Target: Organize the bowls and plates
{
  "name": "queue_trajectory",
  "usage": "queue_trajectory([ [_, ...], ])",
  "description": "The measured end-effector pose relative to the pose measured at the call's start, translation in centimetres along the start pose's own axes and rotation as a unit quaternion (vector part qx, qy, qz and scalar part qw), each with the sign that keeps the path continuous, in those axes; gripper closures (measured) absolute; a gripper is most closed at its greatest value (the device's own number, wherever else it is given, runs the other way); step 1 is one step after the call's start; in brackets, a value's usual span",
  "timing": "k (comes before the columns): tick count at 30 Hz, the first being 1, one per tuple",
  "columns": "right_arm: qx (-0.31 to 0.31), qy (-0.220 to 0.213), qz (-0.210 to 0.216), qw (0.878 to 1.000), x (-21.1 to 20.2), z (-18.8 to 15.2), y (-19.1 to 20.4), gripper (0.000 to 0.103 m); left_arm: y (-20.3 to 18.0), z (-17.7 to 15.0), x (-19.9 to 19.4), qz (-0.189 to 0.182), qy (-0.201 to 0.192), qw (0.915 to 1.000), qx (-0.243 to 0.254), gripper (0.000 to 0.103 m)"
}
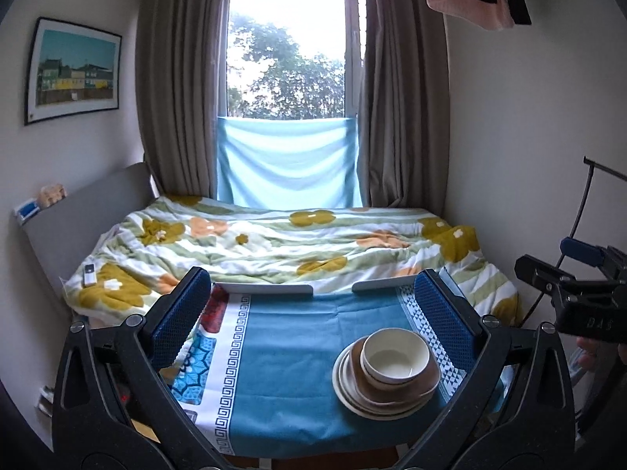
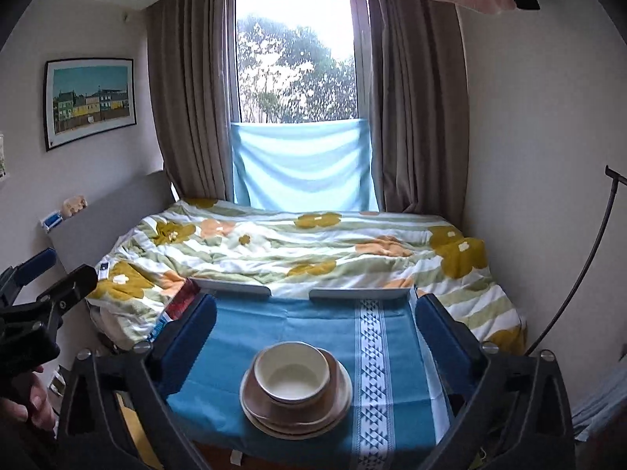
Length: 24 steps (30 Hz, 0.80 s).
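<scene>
The left gripper (image 1: pixel 311 313) stands wide open with nothing between its blue pads (image 1: pixel 178 313), which frame the lower half of the left wrist view. The stack of plates and bowls (image 1: pixel 386 372) sits on the blue cloth (image 1: pixel 290 360) at the lower right of that frame, apart from both pads but nearer the right-hand one, so it lies right of this gripper's centre line. A cream bowl (image 1: pixel 394 354) tops the pile, nested in a brown bowl, with pale plates underneath (the count of plates is hard to read). At the right edge the other gripper shows as a dark shape.

In the right wrist view the right gripper (image 2: pixel 315 329) is likewise spread wide and empty, pads (image 2: pixel 194 333) at either side of the lower frame. Here the stack (image 2: pixel 296 389) lies at lower centre, just left of the midline and squarely between the fingers. A white patterned stripe (image 2: pixel 372 368) runs up the cloth just beside the stack on its right.

The pile is round, so no long axis governs the approach; by my reading the right gripper is better lined up. With everything already nested, the sorting looks largely done.
</scene>
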State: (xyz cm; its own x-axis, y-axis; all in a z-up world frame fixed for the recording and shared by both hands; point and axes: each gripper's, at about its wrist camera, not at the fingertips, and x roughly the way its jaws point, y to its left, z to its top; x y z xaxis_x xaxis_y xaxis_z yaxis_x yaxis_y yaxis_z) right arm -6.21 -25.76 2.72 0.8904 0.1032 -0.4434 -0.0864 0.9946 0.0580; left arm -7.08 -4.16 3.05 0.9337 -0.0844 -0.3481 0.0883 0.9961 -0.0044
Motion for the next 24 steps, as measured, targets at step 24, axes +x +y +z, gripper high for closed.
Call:
queue_trajectory([
  [24, 0.004, -0.020, -0.042, 0.999, 0.3, -0.4, 2.5, 0.001, 3.1, -0.5, 0.0, 0.011, -0.015, 0.9998, 0.002, 0.000],
])
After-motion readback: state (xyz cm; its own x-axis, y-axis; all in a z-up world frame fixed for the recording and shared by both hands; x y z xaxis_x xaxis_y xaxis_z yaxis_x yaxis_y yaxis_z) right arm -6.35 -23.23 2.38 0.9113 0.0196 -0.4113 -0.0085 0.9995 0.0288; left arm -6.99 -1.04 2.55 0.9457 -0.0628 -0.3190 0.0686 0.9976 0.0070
